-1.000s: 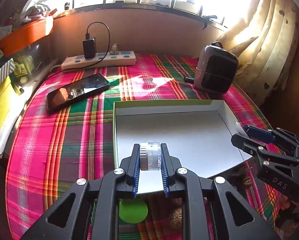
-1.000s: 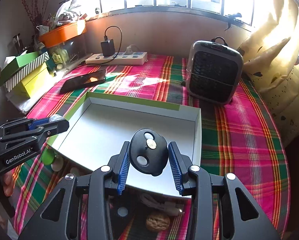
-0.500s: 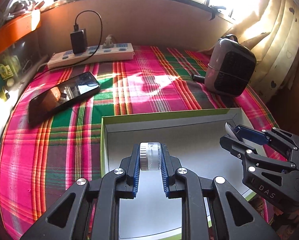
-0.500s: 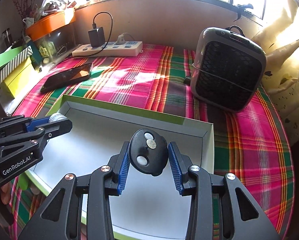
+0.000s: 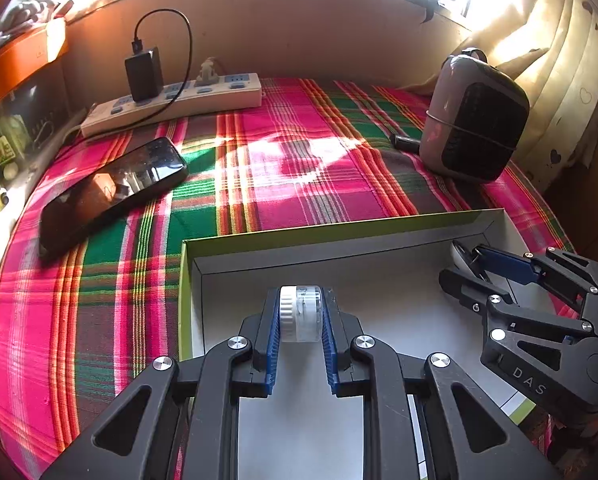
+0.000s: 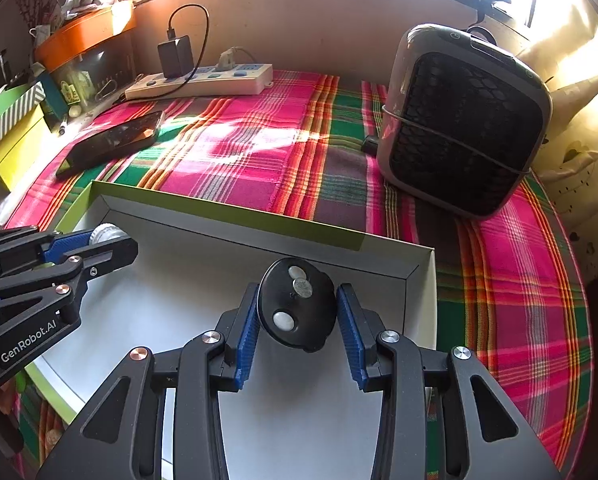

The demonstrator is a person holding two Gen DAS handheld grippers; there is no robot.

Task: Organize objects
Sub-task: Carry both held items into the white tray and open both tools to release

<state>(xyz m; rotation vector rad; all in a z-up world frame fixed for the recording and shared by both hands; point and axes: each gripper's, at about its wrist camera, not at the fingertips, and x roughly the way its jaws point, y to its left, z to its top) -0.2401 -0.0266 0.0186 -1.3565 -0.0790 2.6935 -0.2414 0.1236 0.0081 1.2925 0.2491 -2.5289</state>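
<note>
My left gripper [image 5: 301,314] is shut on a small clear jar with a white ribbed lid [image 5: 301,312], held over the near-left part of a shallow white box with green rim [image 5: 331,230]. My right gripper [image 6: 297,312] is shut on a black oval device with silver buttons [image 6: 297,308], held over the box's far right corner [image 6: 415,256]. The right gripper also shows in the left wrist view [image 5: 465,268], and the left gripper in the right wrist view [image 6: 111,242], with the jar's lid [image 6: 105,233] showing at its tips.
A black phone [image 5: 111,192] lies on the plaid cloth left of the box. A white power strip with a black charger [image 5: 171,100] runs along the back wall. A grey heater [image 6: 463,124] stands back right. Yellow and green boxes [image 6: 15,136] sit far left.
Both grippers have moved forward over the box with their objects still held. The box's far wall is now closer, and the loose items on the cloth in front have left view.
</note>
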